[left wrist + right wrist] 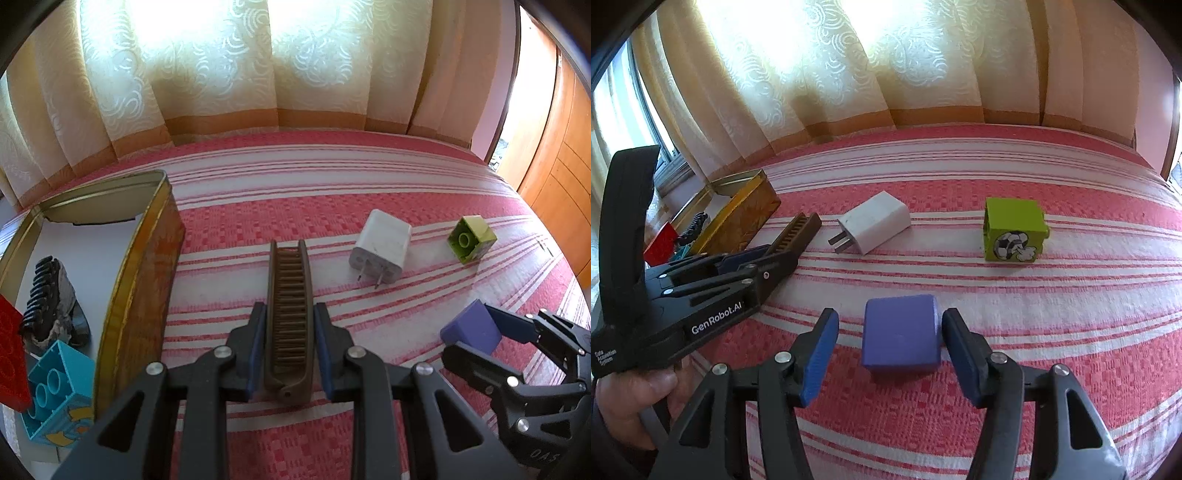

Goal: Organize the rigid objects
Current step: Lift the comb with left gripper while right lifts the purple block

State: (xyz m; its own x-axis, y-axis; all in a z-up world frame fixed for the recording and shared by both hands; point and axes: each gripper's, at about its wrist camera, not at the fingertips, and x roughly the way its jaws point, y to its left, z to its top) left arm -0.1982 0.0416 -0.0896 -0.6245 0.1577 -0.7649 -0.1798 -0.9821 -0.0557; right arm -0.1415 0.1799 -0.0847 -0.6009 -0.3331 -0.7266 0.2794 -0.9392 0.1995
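A brown folding comb (290, 325) lies lengthwise on the red-and-white striped bedspread, and my left gripper (290, 308) is shut on its near half; the right wrist view shows that same comb (799, 227) sticking out past the left gripper (770, 254). My right gripper (891, 317) stands open around a purple block (901, 336) that rests on the cloth. A gap shows at the left pad, while the right pad sits very near the block. The left wrist view has the purple block (467, 326) between the right gripper's (472, 332) fingers at lower right.
An open gold tin box (147, 221) at the left holds a black hair clip (44, 291), a teal brick (55, 391) and a red piece (11, 354). A white charger plug (875, 221) and a green football block (1012, 225) lie further back. Curtains hang behind the bed.
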